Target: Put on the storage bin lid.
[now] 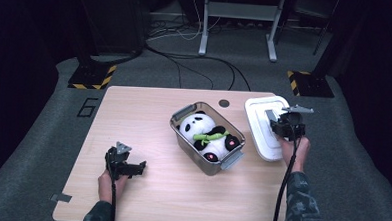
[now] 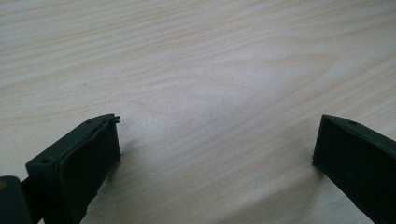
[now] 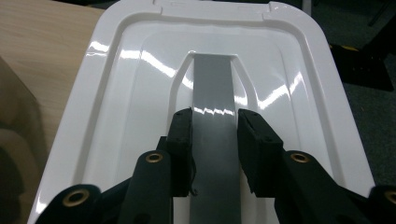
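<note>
A white plastic lid (image 1: pixel 261 133) (image 3: pixel 116 93) with a grey strap handle (image 1: pixel 270 115) (image 3: pixel 212 79) is at the table's right edge, tilted. My right gripper (image 1: pixel 277 125) (image 3: pixel 214 119) is shut on that handle, one jaw on each side of the strap. A clear storage bin (image 1: pixel 183 144) with grey latches stands uncovered at the table's middle, with a panda plush (image 1: pixel 203 128) holding a green stalk inside it. At the near left my left gripper (image 1: pixel 141 168) (image 2: pixel 217 135) rests low over the bare wood, open, with nothing between its jaws.
The light wooden table (image 1: pixel 143 118) has a small dark round grommet (image 1: pixel 224 103) near its far edge. Beyond the table are grey carpet, loose cables (image 1: pixel 196 60) and stand bases with yellow-black tape (image 1: pixel 90 78).
</note>
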`<state>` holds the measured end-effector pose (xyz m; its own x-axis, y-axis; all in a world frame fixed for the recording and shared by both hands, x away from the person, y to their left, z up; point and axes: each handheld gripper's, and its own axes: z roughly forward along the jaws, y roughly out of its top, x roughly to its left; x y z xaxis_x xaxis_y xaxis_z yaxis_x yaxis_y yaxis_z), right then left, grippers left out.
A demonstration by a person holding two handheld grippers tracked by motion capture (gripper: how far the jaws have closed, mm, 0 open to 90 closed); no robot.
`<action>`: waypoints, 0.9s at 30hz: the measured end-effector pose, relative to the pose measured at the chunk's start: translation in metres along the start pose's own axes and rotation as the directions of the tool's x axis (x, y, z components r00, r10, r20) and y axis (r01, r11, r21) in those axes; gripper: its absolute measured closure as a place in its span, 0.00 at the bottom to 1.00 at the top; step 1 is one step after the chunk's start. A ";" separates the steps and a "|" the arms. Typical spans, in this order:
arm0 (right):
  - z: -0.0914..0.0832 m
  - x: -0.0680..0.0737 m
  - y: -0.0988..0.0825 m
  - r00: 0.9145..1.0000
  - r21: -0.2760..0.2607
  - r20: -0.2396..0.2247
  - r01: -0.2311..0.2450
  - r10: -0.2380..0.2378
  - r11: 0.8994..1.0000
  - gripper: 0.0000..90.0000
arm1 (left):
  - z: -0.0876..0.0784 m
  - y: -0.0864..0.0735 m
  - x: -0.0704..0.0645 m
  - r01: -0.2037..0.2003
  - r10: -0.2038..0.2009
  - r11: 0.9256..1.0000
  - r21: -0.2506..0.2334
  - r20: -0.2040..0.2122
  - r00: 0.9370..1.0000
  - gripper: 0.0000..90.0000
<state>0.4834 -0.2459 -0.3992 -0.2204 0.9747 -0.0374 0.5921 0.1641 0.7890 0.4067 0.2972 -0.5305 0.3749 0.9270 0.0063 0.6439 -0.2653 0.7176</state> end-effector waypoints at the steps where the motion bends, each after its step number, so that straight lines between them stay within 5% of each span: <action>1: -0.003 0.002 0.003 1.000 -0.009 -0.006 0.008 -0.008 1.000 0.74 | 0.000 0.000 0.000 -0.001 0.001 1.000 0.005 0.002 1.000 0.00; 17: -0.020 0.050 0.036 0.982 -0.056 -0.168 0.084 -0.092 0.995 0.74 | 0.000 0.000 0.000 -0.002 0.002 1.000 0.001 0.002 1.000 0.00; 27: -0.019 0.077 0.041 0.952 -0.042 -0.265 0.145 -0.151 0.989 0.74 | 0.000 0.000 0.000 0.001 -0.001 1.000 0.000 0.002 1.000 0.00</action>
<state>0.4757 -0.1668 -0.3578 -0.5044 0.8634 0.0082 0.5211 0.2969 0.8002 0.4069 0.2967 -0.5305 0.3762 0.9265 0.0043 0.6443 -0.2649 0.7174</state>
